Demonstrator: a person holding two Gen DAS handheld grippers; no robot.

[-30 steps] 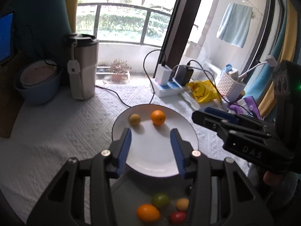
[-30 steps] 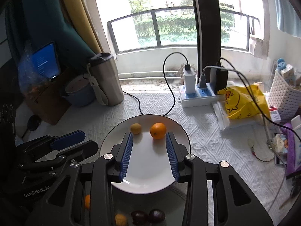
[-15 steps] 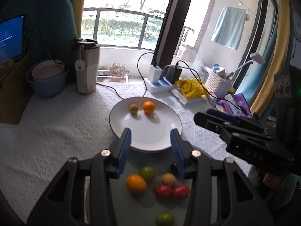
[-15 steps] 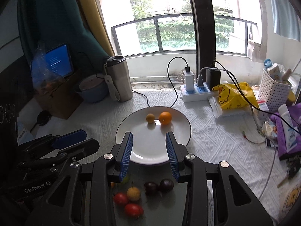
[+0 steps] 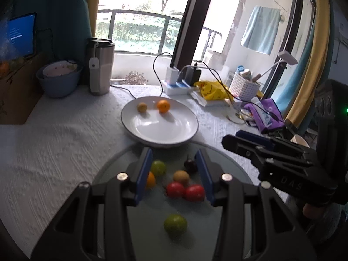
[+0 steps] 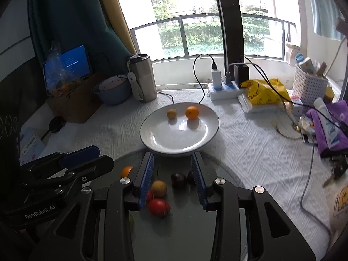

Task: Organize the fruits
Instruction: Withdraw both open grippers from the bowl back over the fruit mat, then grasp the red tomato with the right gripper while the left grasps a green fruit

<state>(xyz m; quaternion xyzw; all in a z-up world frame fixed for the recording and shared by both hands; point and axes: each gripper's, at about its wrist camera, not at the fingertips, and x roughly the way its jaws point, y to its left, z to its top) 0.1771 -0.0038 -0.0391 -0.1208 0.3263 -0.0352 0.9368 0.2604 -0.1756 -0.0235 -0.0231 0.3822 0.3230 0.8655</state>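
Note:
A white plate (image 5: 159, 134) holds an orange (image 5: 163, 106) and a small yellow fruit (image 5: 142, 107). In front of it a grey round tray (image 5: 121, 158) carries several fruits: a green one (image 5: 158, 167), a dark plum (image 5: 190, 165), two red tomatoes (image 5: 175, 189) and a lime (image 5: 175, 225). My left gripper (image 5: 173, 152) hovers open over the tray, gripping nothing. My right gripper (image 6: 172, 155) hangs open over the same tray (image 6: 226, 174), above a plum (image 6: 178, 180) and a red tomato (image 6: 158, 207). The plate (image 6: 174, 139) lies just beyond its tips. Both grippers stand side by side.
At the back stand a steel tumbler (image 5: 100, 63), a blue bowl (image 5: 58, 80) and a power strip (image 6: 224, 89) with trailing cables. A yellow bag (image 6: 265, 93), a white basket (image 6: 308, 84) and a purple cloth (image 6: 326, 126) crowd the right. A cardboard box (image 6: 74, 104) sits on the left.
Both grippers have drawn back from the white plate toward the near side. More of the grey tray and its fruits has come into view. The jaws kept their width.

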